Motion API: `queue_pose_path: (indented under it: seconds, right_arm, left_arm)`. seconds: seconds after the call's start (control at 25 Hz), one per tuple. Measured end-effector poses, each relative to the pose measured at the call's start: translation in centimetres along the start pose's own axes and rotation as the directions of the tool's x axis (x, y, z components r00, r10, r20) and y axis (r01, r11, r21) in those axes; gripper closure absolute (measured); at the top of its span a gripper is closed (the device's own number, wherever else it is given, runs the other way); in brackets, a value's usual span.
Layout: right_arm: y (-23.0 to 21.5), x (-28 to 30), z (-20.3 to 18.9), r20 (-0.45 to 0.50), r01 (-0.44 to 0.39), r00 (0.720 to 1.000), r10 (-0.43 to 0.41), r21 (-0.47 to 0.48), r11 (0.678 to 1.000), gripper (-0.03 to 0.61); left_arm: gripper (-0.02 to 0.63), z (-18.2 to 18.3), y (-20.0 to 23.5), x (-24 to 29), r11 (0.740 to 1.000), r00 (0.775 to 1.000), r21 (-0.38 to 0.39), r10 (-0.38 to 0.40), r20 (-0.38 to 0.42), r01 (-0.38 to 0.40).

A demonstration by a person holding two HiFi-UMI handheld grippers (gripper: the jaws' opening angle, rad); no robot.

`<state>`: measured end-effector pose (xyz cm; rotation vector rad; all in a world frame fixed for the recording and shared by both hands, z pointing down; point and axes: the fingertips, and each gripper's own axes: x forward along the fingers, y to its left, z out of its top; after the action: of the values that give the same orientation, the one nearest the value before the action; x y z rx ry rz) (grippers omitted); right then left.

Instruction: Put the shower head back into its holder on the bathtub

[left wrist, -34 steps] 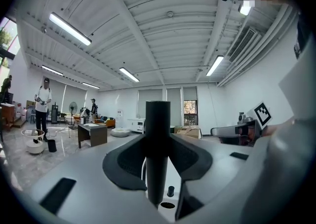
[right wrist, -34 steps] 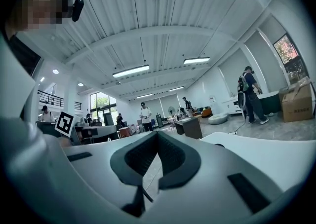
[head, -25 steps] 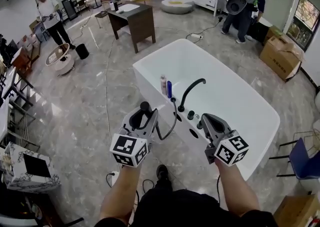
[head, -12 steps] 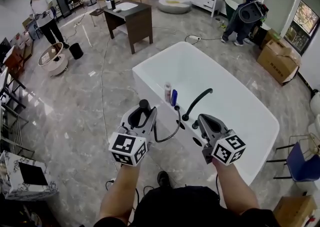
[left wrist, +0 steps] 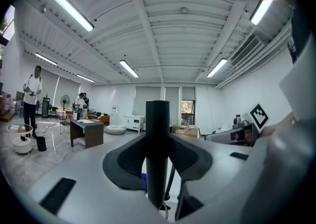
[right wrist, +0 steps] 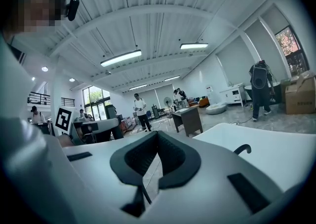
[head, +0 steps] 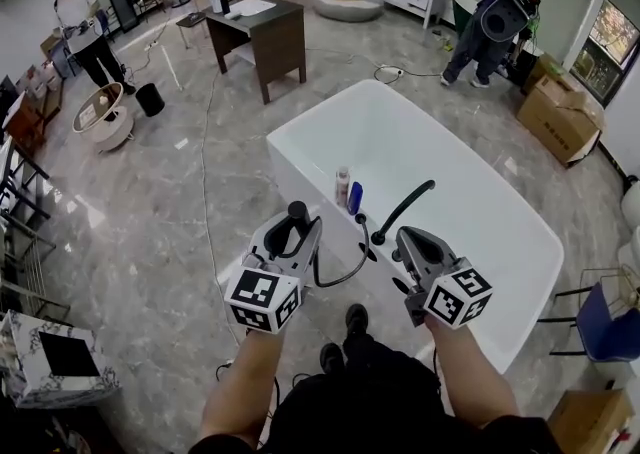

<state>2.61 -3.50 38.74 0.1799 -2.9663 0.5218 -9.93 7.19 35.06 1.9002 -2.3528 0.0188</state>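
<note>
Centrally, low in the head view, the left gripper (head: 292, 235) has its jaws clamped on the black shower head (left wrist: 157, 149). The shower head stands upright between them, just left of the near rim of the white bathtub (head: 300, 127). A black hose (head: 340, 272) loops from the shower head toward that rim. Lower right of centre, the right gripper (head: 408, 242) has its jaws pressed together on nothing, beside the curved black faucet (head: 405, 207). Two bottles (head: 348, 190) stand at the rim, mid-frame.
</note>
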Motion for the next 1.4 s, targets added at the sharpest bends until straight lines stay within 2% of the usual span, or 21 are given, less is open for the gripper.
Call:
queue_pose_path:
  seconds: [0.36,0.92,1.24,1.4]
  right_arm:
    - [-4.1,3.1,-0.7,-0.012,0.022,1.000,-0.021,0.070,0.997,0.563]
    - [-12.1,9.6,0.9,-0.042,0.028,0.999,-0.024,0.098,0.995,0.563]
    - [-14.1,10.2,-1.3,-0.078,0.149,0.987,-0.141,0.111,0.983,0.563]
    - [-13.1,10.0,-1.5,-0.072,0.245,0.969,-0.238,0.106,0.964,0.563]
  left_arm:
    - [0.466,-1.6,1.1,4.3,0.999,0.998,-0.009,-0.033,-0.060,0.033]
    - [0.466,-2.9,3.5,15.0,0.997,0.988,-0.009,-0.071,-0.135,0.071]
    - [0.466,-4.0,4.1,18.1,0.980,0.971,-0.019,-0.196,-0.137,0.196]
    - [0.466,-4.7,4.9,18.3,0.960,0.950,-0.025,-0.281,-0.138,0.280]
